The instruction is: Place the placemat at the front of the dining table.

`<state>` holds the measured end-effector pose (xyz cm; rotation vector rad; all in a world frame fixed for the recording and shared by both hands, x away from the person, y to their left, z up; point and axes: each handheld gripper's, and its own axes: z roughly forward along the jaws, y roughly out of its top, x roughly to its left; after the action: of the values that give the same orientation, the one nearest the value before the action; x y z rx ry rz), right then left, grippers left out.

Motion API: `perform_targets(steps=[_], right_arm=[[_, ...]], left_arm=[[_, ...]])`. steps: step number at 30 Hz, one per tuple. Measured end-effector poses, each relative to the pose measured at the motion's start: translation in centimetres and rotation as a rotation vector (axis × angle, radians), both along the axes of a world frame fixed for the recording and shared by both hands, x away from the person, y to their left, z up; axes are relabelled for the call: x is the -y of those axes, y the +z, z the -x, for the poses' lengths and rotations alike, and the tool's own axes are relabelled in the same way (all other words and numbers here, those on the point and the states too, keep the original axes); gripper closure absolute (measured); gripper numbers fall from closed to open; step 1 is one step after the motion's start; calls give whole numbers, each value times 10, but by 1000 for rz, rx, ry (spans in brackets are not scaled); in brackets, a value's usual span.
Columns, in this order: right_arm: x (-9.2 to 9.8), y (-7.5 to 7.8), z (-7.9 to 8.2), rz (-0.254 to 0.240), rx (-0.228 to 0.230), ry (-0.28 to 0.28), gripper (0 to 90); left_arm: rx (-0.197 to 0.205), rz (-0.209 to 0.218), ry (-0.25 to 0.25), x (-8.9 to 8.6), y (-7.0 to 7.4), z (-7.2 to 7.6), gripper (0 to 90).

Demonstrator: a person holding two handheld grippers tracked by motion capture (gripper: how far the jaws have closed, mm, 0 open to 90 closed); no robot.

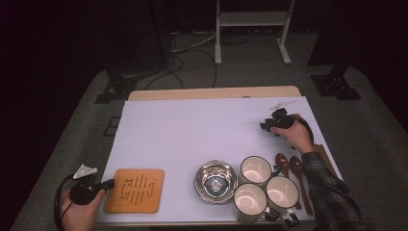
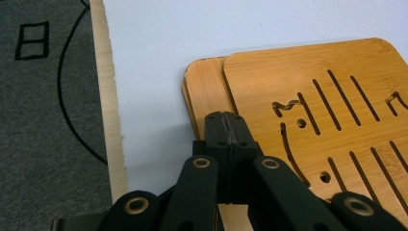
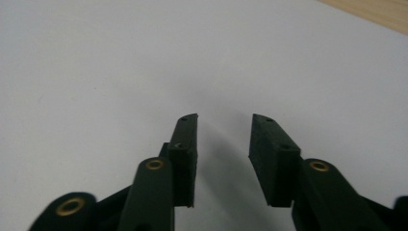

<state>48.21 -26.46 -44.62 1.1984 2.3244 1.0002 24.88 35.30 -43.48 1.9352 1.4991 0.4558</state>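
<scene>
A bamboo trivet (image 1: pixel 134 190) with cut slots lies on the white mat (image 1: pixel 192 130) at the front left. In the left gripper view it is two stacked boards, the slotted upper board (image 2: pixel 327 96) shifted right of the lower board (image 2: pixel 204 82). My left gripper (image 1: pixel 108 184) (image 2: pixel 226 118) is shut, with its tips over the lower board's left edge and nothing visible between the jaws. My right gripper (image 1: pixel 263 126) (image 3: pixel 224 118) hovers low over bare mat at the right. Its jaws stand partly apart with nothing between them.
A steel bowl (image 1: pixel 216 181) sits at the front centre. Three white mugs (image 1: pixel 256 169) cluster to its right, with wooden spoons (image 1: pixel 288 166) beside them. The table's wooden left edge (image 2: pixel 108 96) runs close to the left gripper, with grey carpet beyond.
</scene>
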Motion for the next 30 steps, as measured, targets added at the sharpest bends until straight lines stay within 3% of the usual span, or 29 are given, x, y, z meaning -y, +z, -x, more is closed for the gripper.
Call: perform_targets(steps=[6,12,21,30], right_arm=[[0,3,0,18,-21,66,777],[-5,13,3,23,-46,94,891],[-19,28,12,-1,-26,116,896],[-40,44,19,5,15,179,896]], left_arm=[[-1,-1,0,-1,0,1,899],[0,-1,1,-1,0,1,899],[-2,-5,-2,-1,0,1,899],[-3,-4,-2,-1,0,1,899]])
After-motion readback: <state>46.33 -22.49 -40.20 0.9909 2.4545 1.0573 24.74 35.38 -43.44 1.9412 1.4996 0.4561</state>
